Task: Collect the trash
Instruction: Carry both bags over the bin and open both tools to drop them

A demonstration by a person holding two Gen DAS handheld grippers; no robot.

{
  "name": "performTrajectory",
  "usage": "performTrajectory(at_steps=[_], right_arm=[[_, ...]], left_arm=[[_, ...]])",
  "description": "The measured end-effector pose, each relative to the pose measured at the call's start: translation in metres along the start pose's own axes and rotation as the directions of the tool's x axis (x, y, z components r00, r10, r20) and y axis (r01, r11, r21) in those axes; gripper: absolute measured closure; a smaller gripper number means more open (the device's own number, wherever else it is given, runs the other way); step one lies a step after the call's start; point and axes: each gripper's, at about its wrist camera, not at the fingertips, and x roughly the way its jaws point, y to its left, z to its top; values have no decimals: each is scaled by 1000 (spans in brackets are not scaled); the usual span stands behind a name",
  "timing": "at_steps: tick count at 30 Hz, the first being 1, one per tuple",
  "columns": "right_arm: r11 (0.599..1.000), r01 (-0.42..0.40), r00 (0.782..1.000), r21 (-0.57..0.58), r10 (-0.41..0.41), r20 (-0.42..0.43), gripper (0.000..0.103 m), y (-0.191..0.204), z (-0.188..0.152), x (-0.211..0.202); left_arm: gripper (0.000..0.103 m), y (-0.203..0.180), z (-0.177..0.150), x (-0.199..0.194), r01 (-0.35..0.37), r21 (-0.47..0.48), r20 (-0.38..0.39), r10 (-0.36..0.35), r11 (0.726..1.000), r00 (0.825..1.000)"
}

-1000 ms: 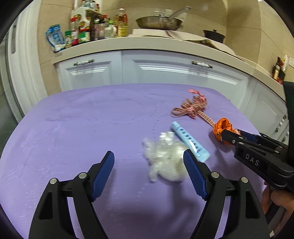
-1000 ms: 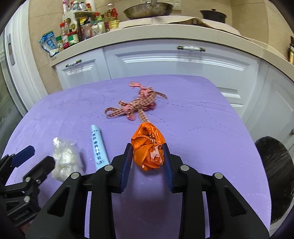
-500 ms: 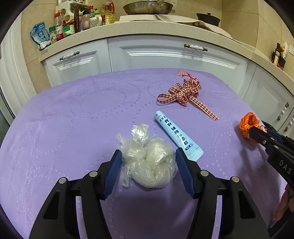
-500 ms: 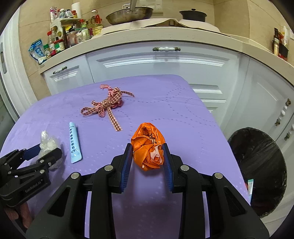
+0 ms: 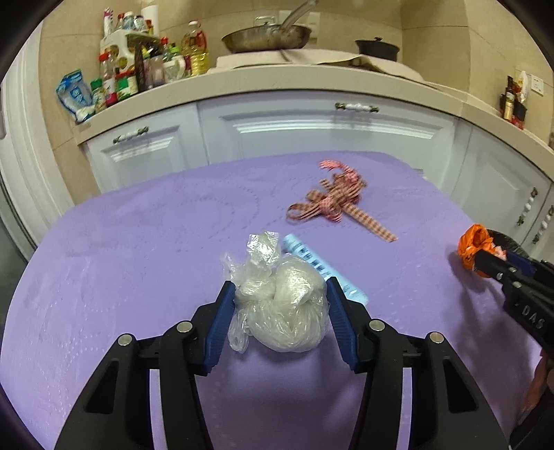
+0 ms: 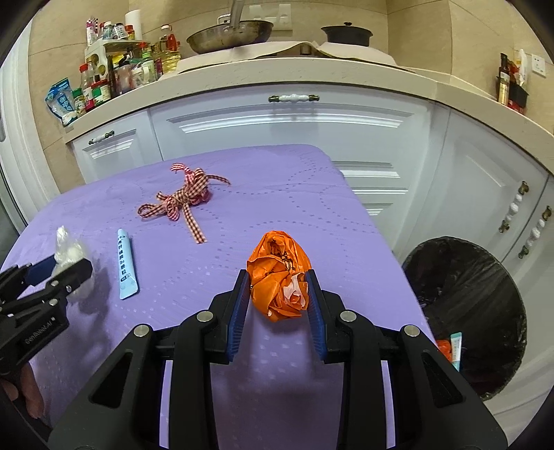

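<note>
My left gripper (image 5: 279, 297) is shut on a crumpled clear plastic bag (image 5: 280, 308) above the purple tablecloth (image 5: 138, 249); the bag also shows in the right wrist view (image 6: 69, 251). My right gripper (image 6: 277, 287) is shut on a crumpled orange bag (image 6: 278, 273) and holds it over the table's right part, near the edge; it also shows in the left wrist view (image 5: 472, 247). A light blue tube (image 6: 125, 264) and a red checked ribbon (image 6: 183, 200) lie on the cloth. A bin with a black liner (image 6: 474, 311) stands on the floor to the right of the table.
White kitchen cabinets (image 6: 277, 138) run behind the table and along the right. The counter holds bottles and jars (image 6: 114, 76), a frying pan (image 6: 228, 33) and a black pot (image 6: 346, 34). The bin holds an orange scrap and a blue tube (image 6: 455, 349).
My left gripper moved forward around the clear bag and closed on it. My right gripper carried the orange bag rightward, toward the table's edge and the bin.
</note>
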Motion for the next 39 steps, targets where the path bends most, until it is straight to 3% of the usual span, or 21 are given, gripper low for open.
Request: performTrajectory(at_steps=[16, 39], right_arm=[[987, 114, 992, 110, -118, 37, 72, -70, -13, -33], [930, 257, 960, 264, -278, 42, 72, -183, -33, -62]], left_arm=[[50, -83, 18, -6, 138, 102, 35, -142, 985, 989], [50, -229, 30, -9, 269, 317, 52, -300, 909, 953]])
